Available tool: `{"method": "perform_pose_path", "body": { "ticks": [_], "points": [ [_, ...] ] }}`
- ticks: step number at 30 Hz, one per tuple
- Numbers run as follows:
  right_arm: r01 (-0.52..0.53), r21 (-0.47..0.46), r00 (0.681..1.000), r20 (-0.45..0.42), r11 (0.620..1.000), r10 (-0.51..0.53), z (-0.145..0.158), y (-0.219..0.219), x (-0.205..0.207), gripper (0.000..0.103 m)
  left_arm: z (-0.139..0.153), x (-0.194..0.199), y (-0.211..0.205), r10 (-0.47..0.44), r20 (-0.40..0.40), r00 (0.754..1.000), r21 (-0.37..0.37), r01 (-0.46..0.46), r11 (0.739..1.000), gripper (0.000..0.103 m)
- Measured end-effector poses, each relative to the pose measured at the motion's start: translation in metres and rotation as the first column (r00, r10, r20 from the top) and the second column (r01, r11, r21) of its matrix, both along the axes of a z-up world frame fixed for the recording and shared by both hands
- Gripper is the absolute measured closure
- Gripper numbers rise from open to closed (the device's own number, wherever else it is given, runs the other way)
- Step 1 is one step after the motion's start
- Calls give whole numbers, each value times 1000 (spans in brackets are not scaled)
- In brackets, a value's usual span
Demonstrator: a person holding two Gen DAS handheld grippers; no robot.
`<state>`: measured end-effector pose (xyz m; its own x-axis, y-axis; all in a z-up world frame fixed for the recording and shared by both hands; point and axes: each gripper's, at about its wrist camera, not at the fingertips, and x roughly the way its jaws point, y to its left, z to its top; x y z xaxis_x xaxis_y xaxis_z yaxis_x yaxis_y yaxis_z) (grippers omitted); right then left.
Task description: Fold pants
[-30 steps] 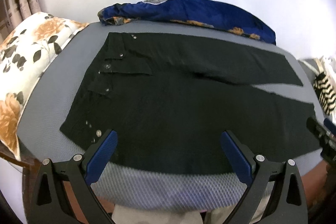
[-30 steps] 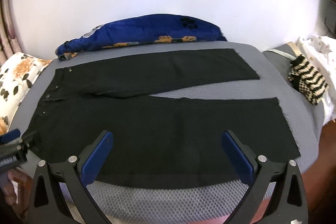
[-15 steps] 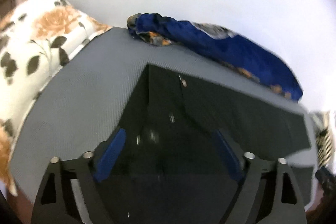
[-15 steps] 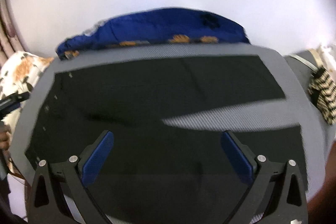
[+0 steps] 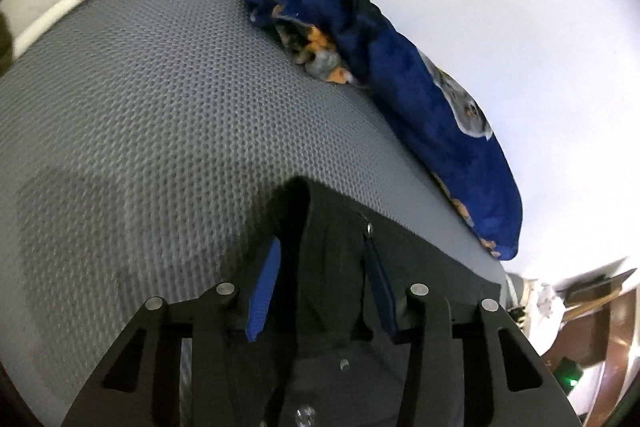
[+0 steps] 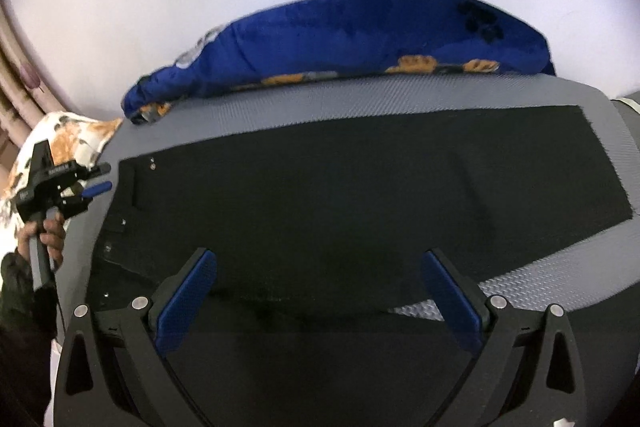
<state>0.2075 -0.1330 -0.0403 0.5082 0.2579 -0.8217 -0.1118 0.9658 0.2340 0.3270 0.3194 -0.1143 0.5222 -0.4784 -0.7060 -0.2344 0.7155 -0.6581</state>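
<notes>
Black pants [image 6: 360, 195] lie flat on a grey mesh mattress [image 6: 540, 95], waistband to the left, legs running right. In the left wrist view my left gripper [image 5: 320, 259] has its blue fingers narrowed around the far corner of the waistband [image 5: 320, 227], with cloth between the pads. The left gripper also shows in the right wrist view [image 6: 96, 183], at the waistband's far left corner. My right gripper [image 6: 316, 267] is wide open above the far leg, near the crotch, touching nothing.
A rolled blue blanket [image 6: 360, 43] lies along the far edge against the white wall. A floral pillow [image 6: 68, 131] sits at the left end. The mattress surface [image 5: 140, 107] shows left of the waistband.
Both grippers moved forward over the pants toward the far side. The left gripper swung to the far waistband corner and narrowed its fingers around it. The right gripper stayed open.
</notes>
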Motion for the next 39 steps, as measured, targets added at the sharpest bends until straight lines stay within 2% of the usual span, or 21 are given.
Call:
{"method": "perform_pose_path", "body": {
  "ticks": [3, 6, 8, 14, 17, 22, 24, 25, 26, 27, 30, 32, 33, 34, 37, 39],
  "points": [
    [0, -5, 1000, -24, 1000, 0, -10, 7, 11, 1, -10, 12, 3, -35, -14, 999, -20, 35, 999, 59],
    [1, -9, 999, -40, 1000, -1, -19, 13, 20, 1, -19, 24, 1, -91, -15, 996, -41, 91, 995, 69],
    [1, -14, 999, -48, 1000, -1, -24, 16, 26, 1, -26, 31, 0, -118, -25, 993, -72, 116, 991, 80],
    [-4, -22, 998, -56, 1000, 3, -31, 21, 36, 1, -30, 44, -12, -189, -10, 982, -143, 186, 972, 82],
    [-14, -25, 998, -56, 1000, 12, -35, 22, 40, 1, -29, 54, -20, -221, 7, 975, -128, 220, 967, 82],
    [-46, -13, 998, -47, 999, 46, -40, 26, 54, 1, -44, 72, -30, -205, -3, 979, -180, 201, 963, 82],
    [-67, -21, 997, -44, 998, 66, -41, 27, 60, 1, -47, 72, -35, -176, 16, 984, -193, 176, 965, 82],
    [-83, -32, 996, -38, 996, 82, -40, 28, 65, 1, -46, 70, -37, -170, 28, 985, -190, 172, 966, 86],
    [-100, -37, 994, -35, 994, 99, -39, 28, 68, 1, -42, 67, -39, -158, 44, 986, -160, 163, 974, 96],
    [-126, -47, 992, -29, 991, 125, -37, 29, 73, 1, -40, 66, -45, -164, 61, 985, -151, 171, 974, 96],
    [-248, -70, 969, -10, 966, 248, -28, 30, 91, 1, -12, 49, -53, -184, 180, 966, -139, 210, 968, 96],
    [-356, -82, 934, -8, 931, 357, -20, 31, 107, 1, 9, 35, -61, -211, 260, 942, -126, 250, 960, 96],
    [-419, -85, 908, -13, 904, 419, -17, 32, 117, 1, 17, 29, -64, -225, 289, 931, -117, 268, 956, 96],
    [-481, -81, 876, -19, 873, 481, -13, 33, 128, 1, 30, 19, -70, -254, 342, 905, -97, 303, 948, 96],
    [-578, -94, 816, -62, 810, 575, -9, 36, 159, 1, 50, 1, -81, -312, 432, 847, -60, 372, 926, 96],
    [-646, -71, 763, -100, 760, 639, -9, 38, 182, 1, 56, -6, -82, -327, 455, 828, -55, 393, 918, 96]
  ]
}}
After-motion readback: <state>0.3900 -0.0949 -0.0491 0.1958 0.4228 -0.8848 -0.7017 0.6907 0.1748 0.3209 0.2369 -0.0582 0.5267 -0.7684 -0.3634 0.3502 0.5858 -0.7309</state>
